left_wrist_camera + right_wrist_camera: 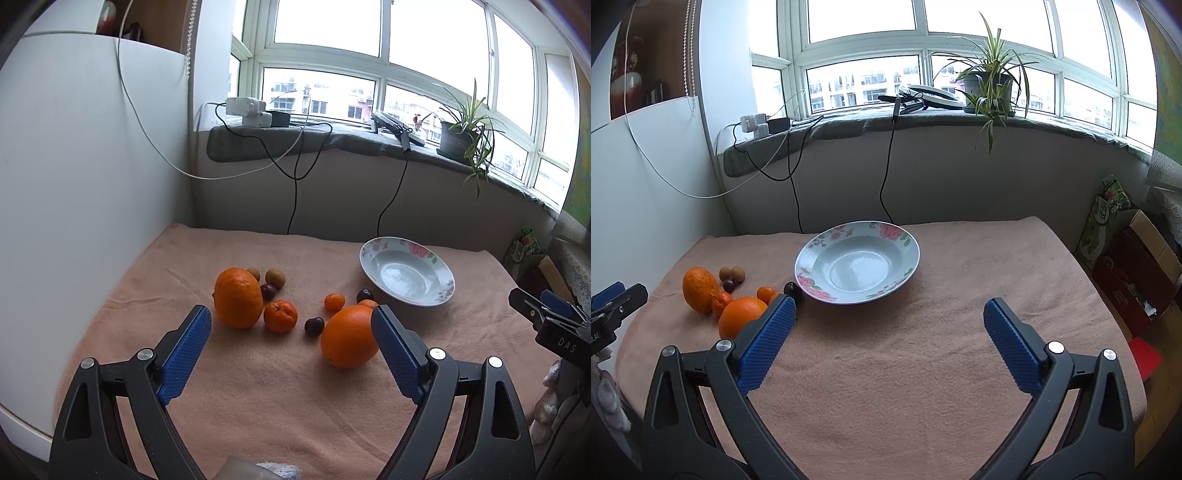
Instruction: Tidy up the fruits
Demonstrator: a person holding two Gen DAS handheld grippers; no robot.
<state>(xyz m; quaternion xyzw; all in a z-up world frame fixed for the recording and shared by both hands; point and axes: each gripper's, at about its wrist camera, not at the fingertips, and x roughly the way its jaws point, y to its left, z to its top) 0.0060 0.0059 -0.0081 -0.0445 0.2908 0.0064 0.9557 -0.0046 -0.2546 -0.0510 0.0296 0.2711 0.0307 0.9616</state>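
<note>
A flowered white plate (439,269) (908,254) sits empty on the peach cloth. Left of it lies a cluster of fruit: a big orange (238,298) (699,290), a second big orange (347,338) (740,315), a mandarin (280,315), a small mandarin (334,301) (765,293), dark cherries (314,326) (793,290) and two brown longans (275,277) (737,273). My left gripper (291,325) hangs open above the cloth, short of the fruit. My right gripper (890,314) is open in front of the plate, holding nothing.
The cloth-covered table (923,387) meets a white panel (92,184) on the left and a wall under the windowsill. Cables (295,177), a charger, and a potted plant (988,85) sit on the sill. Boxes (1137,280) stand off the right edge.
</note>
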